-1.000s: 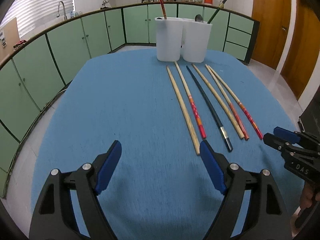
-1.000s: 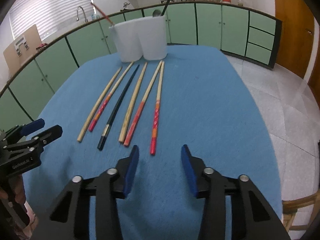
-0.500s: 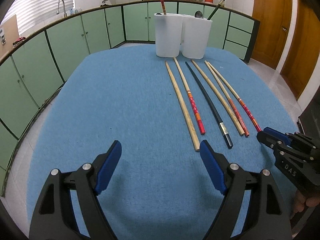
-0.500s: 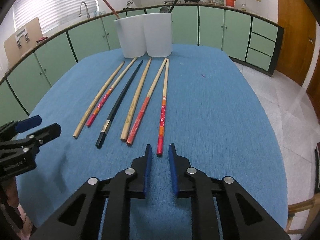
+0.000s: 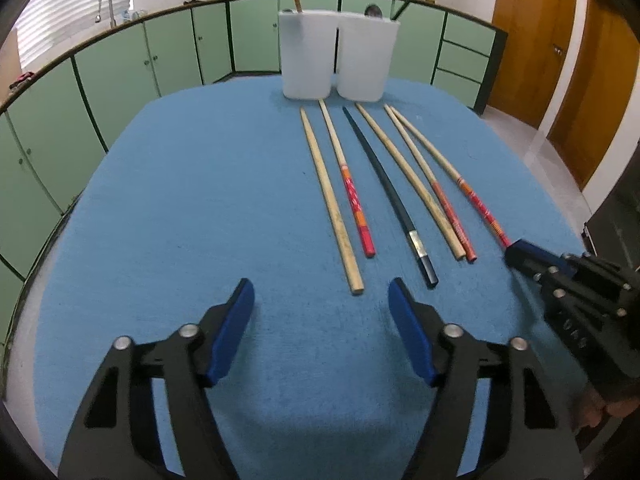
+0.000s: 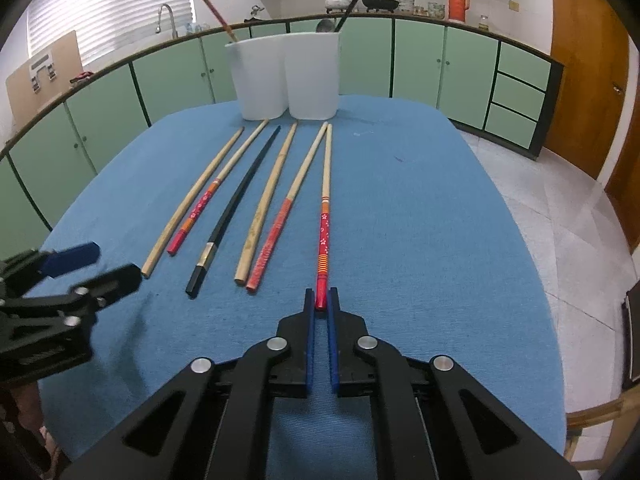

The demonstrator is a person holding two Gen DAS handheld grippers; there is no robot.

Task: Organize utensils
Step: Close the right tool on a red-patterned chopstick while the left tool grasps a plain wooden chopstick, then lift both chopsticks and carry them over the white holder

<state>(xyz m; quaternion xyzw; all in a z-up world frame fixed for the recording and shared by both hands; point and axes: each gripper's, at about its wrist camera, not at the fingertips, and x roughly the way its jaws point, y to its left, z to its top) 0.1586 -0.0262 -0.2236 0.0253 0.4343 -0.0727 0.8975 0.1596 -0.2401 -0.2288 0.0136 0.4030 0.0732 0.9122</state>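
Note:
Several chopsticks lie side by side on the blue table [image 6: 420, 208]. My right gripper [image 6: 320, 302] is shut on the near red end of the rightmost chopstick [image 6: 325, 216], which still rests on the cloth. That chopstick [image 5: 456, 178] and the right gripper [image 5: 520, 254] also show in the left wrist view. My left gripper [image 5: 320, 300] is open and empty, just short of the plain wooden chopstick [image 5: 330, 200]. A black chopstick [image 6: 236, 210] lies in the middle of the row. Two white holders [image 6: 286, 76] stand at the far end with utensils in them.
Green cabinets [image 6: 440, 64] ring the table on the far side. A tiled floor [image 6: 568, 200] lies to the right, with a wooden door [image 6: 584, 48] beyond. A chair's edge [image 6: 596, 420] shows at the lower right.
My right gripper moved forward and closed from open onto the red end of the rightmost chopstick. My left gripper moved forward a little and stays open.

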